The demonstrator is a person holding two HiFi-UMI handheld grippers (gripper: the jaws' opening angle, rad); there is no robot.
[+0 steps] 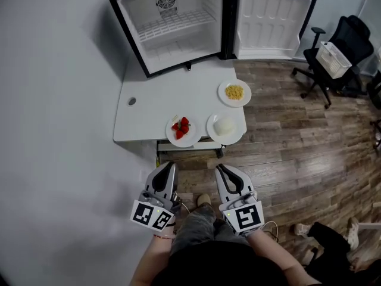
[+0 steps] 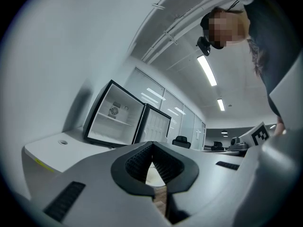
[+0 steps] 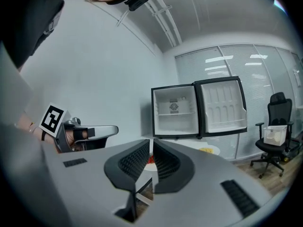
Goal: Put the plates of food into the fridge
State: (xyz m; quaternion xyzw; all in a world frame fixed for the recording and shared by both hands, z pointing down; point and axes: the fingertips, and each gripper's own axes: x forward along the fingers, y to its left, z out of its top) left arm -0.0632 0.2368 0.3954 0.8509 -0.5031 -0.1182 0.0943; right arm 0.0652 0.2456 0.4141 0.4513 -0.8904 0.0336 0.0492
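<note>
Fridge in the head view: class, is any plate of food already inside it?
No, the fridge is open and bare; the strawberry plate, white-food plate and yellow-food plate sit on the table.

A white table is set against the wall on a wood floor. A small fridge is stood on its far end, with the door swung open to the right. Three plates are laid toward the near right. The strawberry plate is at the near edge, and the white-food plate is just beside it. The yellow-food plate is farther back by the right edge. A round hole is seen near the left edge.
</note>
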